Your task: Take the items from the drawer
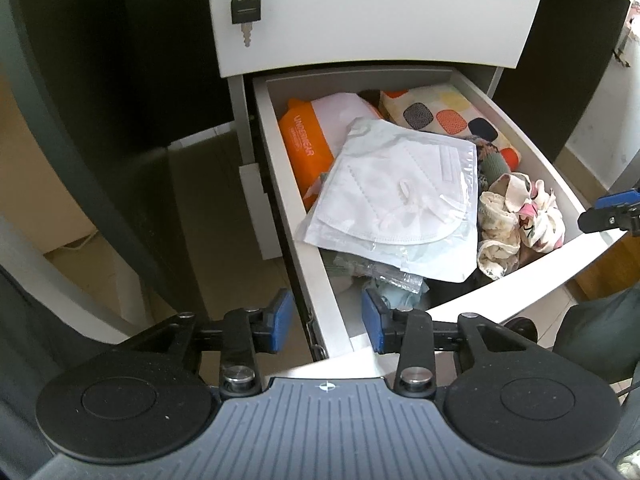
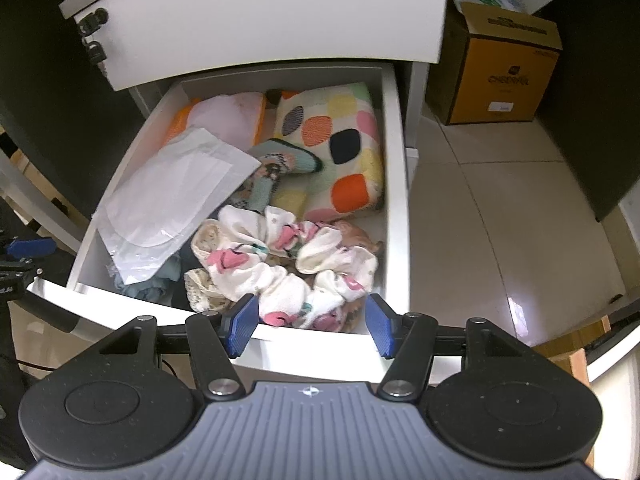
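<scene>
Drawer (image 1: 288,184) pulled out, full. My left hand-held gripper (image 1: 326,322) released, straddling its front-left corner, nothing held. Inside, L to R: orange pack (image 1: 298,144), bagged masks (image 1: 396,200), spotted cloth (image 2: 340,140), floral scrunchie (image 2: 280,276). My right hand-held gripper (image 2: 310,326) released, just above scrunchie.

I count one open drawer (image 2: 394,184), one bagged mask (image 1: 396,196), one orange pack (image 1: 300,140), one dotted cloth (image 2: 340,140), two keys (image 1: 245,12).
</scene>
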Motion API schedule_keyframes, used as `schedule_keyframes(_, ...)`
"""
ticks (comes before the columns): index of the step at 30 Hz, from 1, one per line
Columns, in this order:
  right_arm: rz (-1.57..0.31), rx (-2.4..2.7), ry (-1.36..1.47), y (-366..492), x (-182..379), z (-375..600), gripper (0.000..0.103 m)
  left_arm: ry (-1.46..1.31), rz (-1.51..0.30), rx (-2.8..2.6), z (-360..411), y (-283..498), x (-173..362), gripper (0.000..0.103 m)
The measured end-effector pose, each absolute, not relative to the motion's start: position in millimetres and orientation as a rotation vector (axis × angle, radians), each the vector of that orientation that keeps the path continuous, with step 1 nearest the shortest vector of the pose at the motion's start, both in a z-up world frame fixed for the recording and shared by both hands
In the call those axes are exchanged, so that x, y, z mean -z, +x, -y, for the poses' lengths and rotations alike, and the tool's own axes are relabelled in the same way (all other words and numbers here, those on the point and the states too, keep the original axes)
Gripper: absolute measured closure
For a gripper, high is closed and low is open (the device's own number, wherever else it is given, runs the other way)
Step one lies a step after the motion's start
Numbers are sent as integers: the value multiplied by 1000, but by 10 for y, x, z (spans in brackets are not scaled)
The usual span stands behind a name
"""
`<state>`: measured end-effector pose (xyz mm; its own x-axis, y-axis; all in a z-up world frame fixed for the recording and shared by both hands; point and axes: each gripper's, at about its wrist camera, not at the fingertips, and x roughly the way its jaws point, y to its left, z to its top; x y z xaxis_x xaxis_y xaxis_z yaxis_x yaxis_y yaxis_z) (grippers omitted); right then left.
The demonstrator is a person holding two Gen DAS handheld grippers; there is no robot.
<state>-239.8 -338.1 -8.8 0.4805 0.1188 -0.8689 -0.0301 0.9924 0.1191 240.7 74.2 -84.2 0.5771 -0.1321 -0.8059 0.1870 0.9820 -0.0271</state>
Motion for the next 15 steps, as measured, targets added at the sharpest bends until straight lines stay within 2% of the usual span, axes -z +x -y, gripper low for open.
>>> schedule_keyframes(15, -1036, -209, 130, -2044, 32, 3047, 38, 89, -900, 312, -810, 2923, 728, 61)
